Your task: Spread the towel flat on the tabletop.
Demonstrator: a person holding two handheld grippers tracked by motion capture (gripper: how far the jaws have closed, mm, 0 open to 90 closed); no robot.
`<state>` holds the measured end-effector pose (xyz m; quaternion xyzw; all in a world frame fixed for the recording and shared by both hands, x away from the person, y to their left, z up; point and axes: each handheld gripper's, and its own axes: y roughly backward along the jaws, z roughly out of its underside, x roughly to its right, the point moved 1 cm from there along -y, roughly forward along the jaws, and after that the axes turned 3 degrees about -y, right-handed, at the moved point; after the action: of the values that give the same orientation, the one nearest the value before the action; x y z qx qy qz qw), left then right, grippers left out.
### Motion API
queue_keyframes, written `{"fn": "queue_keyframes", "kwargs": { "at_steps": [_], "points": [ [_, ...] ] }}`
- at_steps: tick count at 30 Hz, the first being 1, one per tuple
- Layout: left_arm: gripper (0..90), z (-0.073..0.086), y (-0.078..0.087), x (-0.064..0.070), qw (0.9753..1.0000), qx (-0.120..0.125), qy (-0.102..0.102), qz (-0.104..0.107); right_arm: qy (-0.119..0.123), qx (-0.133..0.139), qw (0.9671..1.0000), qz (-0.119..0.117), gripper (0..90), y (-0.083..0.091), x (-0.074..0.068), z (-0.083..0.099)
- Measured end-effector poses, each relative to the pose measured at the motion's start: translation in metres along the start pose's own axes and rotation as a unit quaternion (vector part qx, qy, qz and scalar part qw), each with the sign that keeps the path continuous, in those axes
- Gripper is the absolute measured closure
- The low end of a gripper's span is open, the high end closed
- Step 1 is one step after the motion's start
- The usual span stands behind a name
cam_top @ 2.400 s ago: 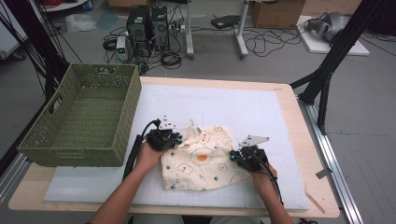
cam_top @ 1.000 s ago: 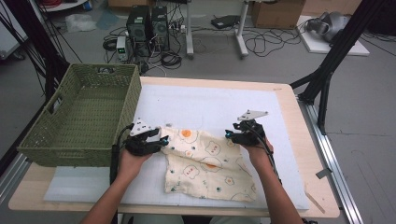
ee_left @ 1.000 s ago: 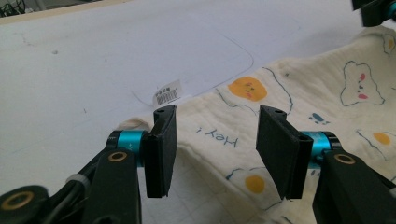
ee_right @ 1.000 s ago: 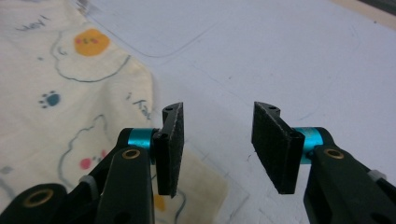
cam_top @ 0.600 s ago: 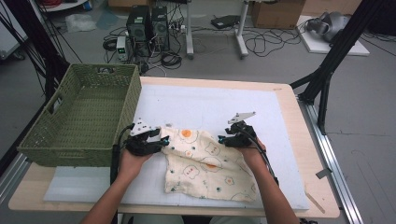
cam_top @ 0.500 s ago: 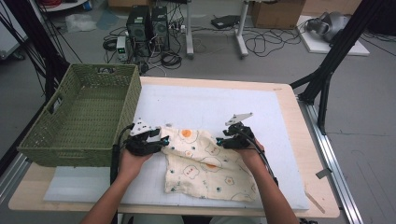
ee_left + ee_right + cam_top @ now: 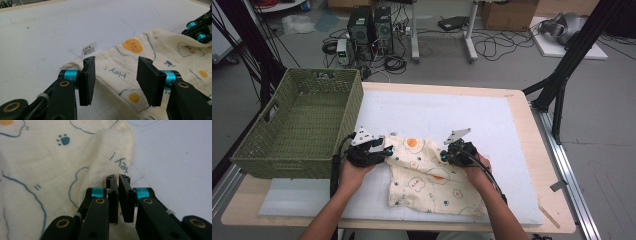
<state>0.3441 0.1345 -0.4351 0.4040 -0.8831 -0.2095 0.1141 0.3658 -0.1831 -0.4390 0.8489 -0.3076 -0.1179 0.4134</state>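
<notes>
A cream cloth printed with fried eggs and paw marks lies spread on the white mat. My left gripper stands open over the cloth's far left corner, its jaws astride the edge beside a small white label. My right gripper is at the cloth's far right edge. In the right gripper view its jaws are pressed together on a raised fold of the cloth. The right gripper also shows far off in the left gripper view, against the cloth.
A green woven basket stands at the table's left, close beside my left hand. The white mat covers most of the wooden table. Cables, computer cases and stand legs sit on the floor beyond.
The bunched cloth was drawn out flat. Over the last second my right gripper slid left and nearer the person, taking the cloth's right edge along. My left gripper stayed put.
</notes>
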Motion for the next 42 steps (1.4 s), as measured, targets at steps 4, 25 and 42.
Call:
{"fn": "queue_keyframes", "kwargs": {
  "at_steps": [4,25,42],
  "points": [
    [49.4,0.000,0.000,-0.001,1.0000,0.000,0.003,-0.001,0.005,0.007,0.9986,0.053,86.7,0.008,0.008,-0.001],
    [49.3,0.000,-0.001,0.001,1.0000,0.002,0.002,-0.001,-0.154,0.023,0.9799,0.124,52.3,0.035,0.063,0.034],
    [43.5,-0.003,-0.006,-0.001,0.9998,0.003,0.019,0.000,-0.133,0.031,0.9616,0.238,63.4,0.029,0.079,0.036]
  ]
}}
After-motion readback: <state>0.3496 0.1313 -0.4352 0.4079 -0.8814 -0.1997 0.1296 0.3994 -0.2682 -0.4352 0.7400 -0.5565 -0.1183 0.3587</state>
